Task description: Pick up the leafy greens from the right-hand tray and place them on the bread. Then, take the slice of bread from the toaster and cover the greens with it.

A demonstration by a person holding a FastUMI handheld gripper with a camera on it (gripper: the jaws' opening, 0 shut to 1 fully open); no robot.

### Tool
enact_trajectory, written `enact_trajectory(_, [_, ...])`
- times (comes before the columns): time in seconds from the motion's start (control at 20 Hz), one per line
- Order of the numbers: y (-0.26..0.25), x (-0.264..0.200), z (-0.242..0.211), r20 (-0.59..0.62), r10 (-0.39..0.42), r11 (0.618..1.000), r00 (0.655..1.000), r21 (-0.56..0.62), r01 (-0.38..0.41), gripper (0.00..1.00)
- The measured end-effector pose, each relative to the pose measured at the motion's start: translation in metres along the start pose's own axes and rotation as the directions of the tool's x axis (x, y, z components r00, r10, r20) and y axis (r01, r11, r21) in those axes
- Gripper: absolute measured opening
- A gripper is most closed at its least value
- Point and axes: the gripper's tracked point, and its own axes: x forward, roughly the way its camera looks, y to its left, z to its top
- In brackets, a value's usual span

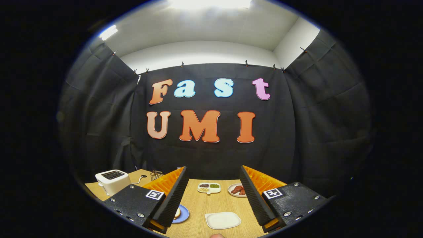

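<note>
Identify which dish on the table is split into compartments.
The small white tray beyond the open claw; the white plate, blue plate and meat plate are undivided.

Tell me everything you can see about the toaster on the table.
The toaster is a white, boxy appliance with rounded corners, its shell looking like smooth plastic. Its top has a dark slotted opening; whether bread sits inside cannot be told. It stands upright on the wooden table, beyond the gripper's left finger. A pale cord curves away from it across the tabletop. Nothing else touches it; the gripper's fingers stand wide open, holding nothing.
</note>
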Motion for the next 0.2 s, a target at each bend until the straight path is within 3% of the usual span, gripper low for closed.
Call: enact_trajectory(0.2, [0.0029, 0.0018, -0.002, -0.006, 0.006, 1.0, 1.0, -0.001, -0.006, 0.93])
